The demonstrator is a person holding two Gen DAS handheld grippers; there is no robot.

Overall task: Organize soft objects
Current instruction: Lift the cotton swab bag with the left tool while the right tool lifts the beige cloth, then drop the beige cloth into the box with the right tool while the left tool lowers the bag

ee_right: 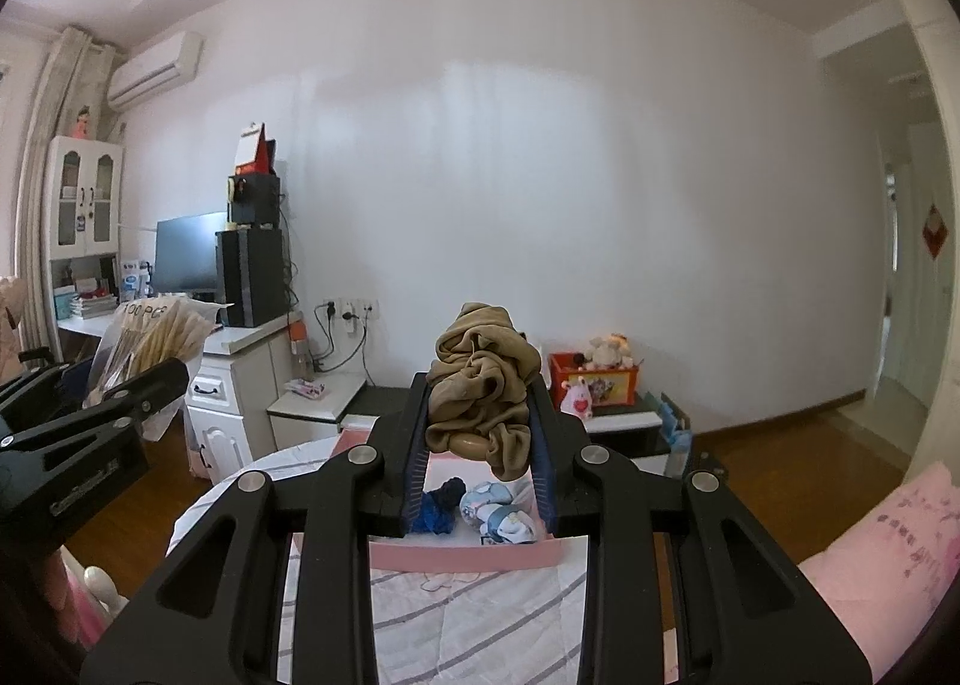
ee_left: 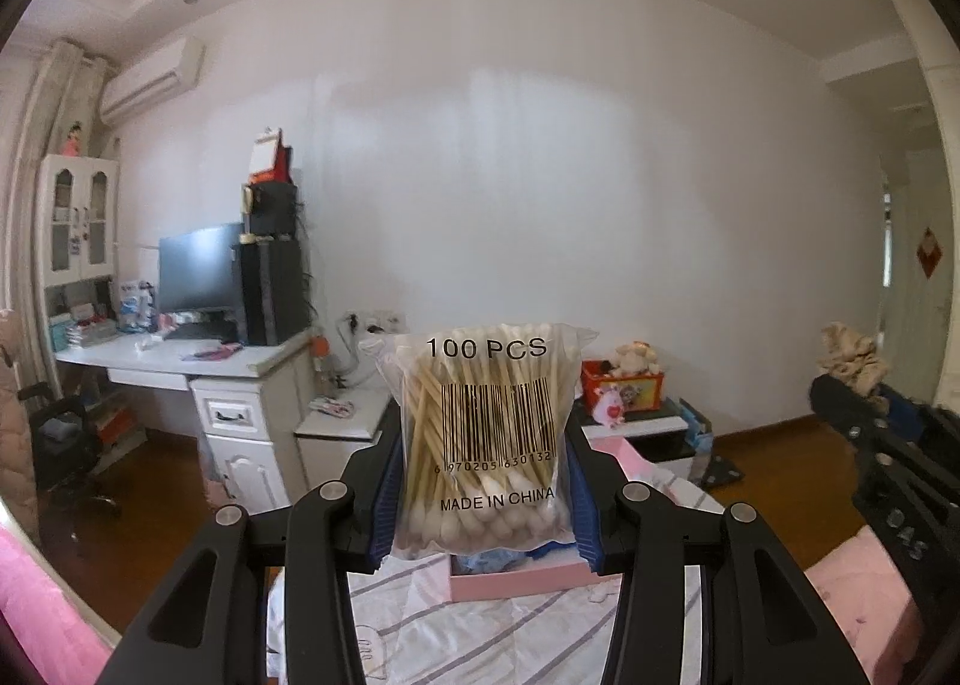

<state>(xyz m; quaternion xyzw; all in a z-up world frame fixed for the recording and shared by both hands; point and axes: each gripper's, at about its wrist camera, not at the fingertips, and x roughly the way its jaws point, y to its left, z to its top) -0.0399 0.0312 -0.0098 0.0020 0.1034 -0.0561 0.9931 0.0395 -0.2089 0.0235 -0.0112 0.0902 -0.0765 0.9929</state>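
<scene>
Holding up a bag of cotton swabs w/ jaws partly closed & pressed on both sides: L gripper | pink box seen low on striped bed sheet, socks inside | tan cloth bundle squeezed tight in nearly shut R gripper, above box

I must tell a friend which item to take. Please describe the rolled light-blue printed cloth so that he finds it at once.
Find the striped white bedcover, then the shallow pink cardboard box on it. Inside lies the rolled light-blue printed cloth; the bundle beside it is plain dark blue.
</scene>
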